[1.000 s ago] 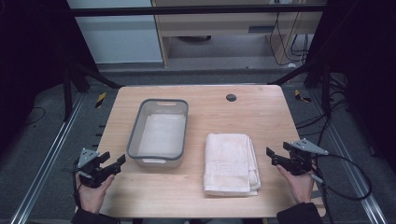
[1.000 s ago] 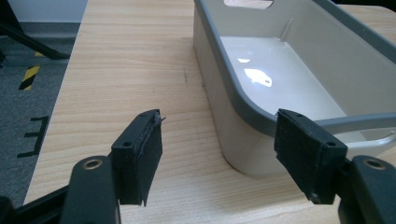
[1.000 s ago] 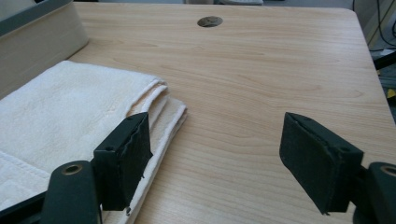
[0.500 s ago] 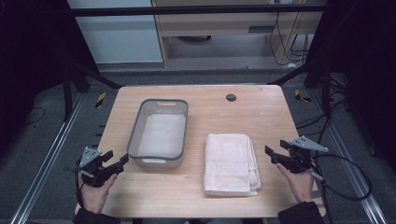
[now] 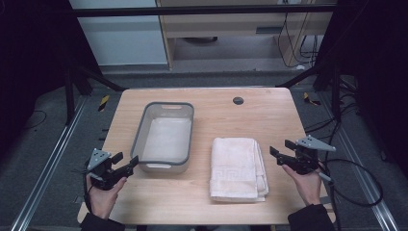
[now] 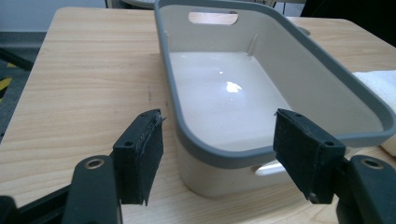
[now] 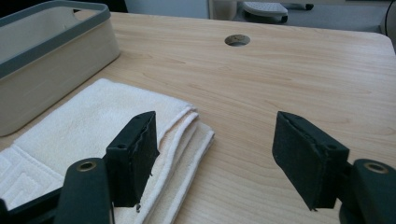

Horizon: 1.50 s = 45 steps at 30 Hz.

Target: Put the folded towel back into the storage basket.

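Both tongs [image 5: 126, 163] [image 5: 281, 150] gape; folded towel [image 5: 236, 167] runs lengthwise toward the person.

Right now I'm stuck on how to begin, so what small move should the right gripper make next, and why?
Probably ease the right gripper left toward the folded towel. Its jaws stand open with nothing between them, just off the towel's right edge, and the grey-rimmed bin beside it sits empty.
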Motion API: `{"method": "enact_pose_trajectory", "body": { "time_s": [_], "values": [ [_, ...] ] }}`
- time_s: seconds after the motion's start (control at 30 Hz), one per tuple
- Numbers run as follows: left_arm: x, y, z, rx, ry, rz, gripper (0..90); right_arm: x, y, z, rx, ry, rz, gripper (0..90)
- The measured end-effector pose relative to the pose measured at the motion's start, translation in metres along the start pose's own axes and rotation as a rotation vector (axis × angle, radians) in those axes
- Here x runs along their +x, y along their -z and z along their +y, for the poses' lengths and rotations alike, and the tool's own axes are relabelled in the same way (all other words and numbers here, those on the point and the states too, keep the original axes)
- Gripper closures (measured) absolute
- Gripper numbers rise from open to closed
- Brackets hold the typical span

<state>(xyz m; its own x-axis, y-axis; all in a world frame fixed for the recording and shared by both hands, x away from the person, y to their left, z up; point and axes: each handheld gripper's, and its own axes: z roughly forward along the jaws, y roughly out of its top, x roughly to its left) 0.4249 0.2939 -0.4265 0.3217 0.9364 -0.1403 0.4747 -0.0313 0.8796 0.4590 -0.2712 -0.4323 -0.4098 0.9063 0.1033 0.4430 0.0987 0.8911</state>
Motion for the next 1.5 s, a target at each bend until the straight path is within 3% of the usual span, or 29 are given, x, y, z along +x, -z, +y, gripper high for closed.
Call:
{"method": "enact_pose_trajectory", "body": {
  "time_s": [0.33, 0.6, 0.83, 1.5],
  "values": [
    [-0.017, -0.009, 0.009, -0.004, -0.027, -0.033, 33.3, 0.005, -0.004, 0.009, -0.016, 0.004, 0.028, 30.4],
    [-0.04, -0.017, 0.018, -0.014, -0.058, -0.077, 33.6, 0.009, -0.009, 0.022, -0.023, 0.012, 0.047, 30.3],
    [-0.057, -0.024, 0.022, -0.006, -0.08, -0.118, 35.1, 0.009, -0.011, 0.029, -0.038, -0.01, 0.061, 29.9],
    [-0.11, -0.045, 0.029, 0.006, -0.133, -0.203, 35.3, 0.011, -0.025, 0.052, -0.042, 0.014, 0.049, 30.2]
  ]
}}
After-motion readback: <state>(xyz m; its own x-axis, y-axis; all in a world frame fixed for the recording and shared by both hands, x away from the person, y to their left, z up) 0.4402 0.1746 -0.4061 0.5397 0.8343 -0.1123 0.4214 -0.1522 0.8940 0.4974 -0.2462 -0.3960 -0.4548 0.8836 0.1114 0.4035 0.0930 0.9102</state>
